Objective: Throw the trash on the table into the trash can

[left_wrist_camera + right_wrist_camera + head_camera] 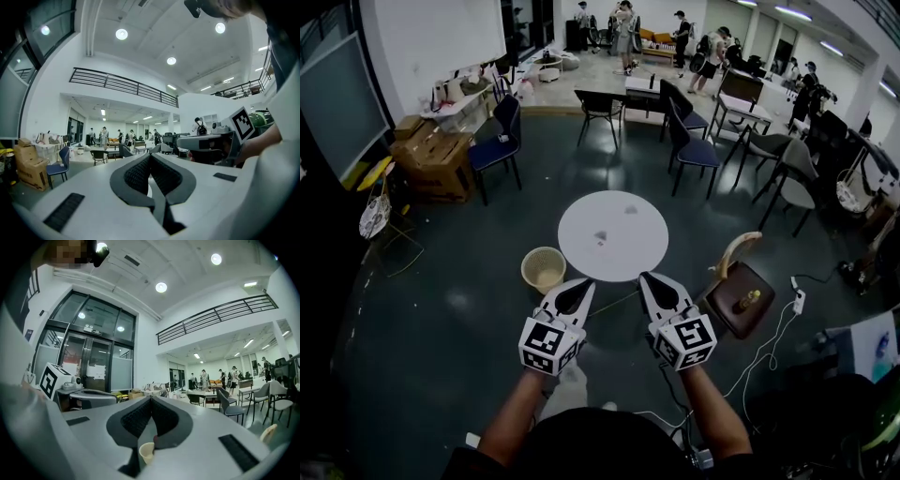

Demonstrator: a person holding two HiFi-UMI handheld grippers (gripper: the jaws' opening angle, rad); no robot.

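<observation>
head view: jaws shut, trash (602,235) on tabletop (581,258)

your left hand-held gripper (583,284) and right hand-held gripper (647,278) sit at the tabletop's near edge, each with jaws pressed together. small scraps lie mid-tabletop, apart from both. wicker trash can (544,269) stands on the floor, just left of the tabletop.

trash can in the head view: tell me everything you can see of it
The trash can is a small round basket, pale beige, with a wall that looks woven or meshed. It stands upright on the dark floor, open top facing up, just off the near-left edge of the round white table. Only the floor visibly touches it. The left gripper hovers close to its right with jaws shut, apart from it. Its contents can't be made out.
</observation>
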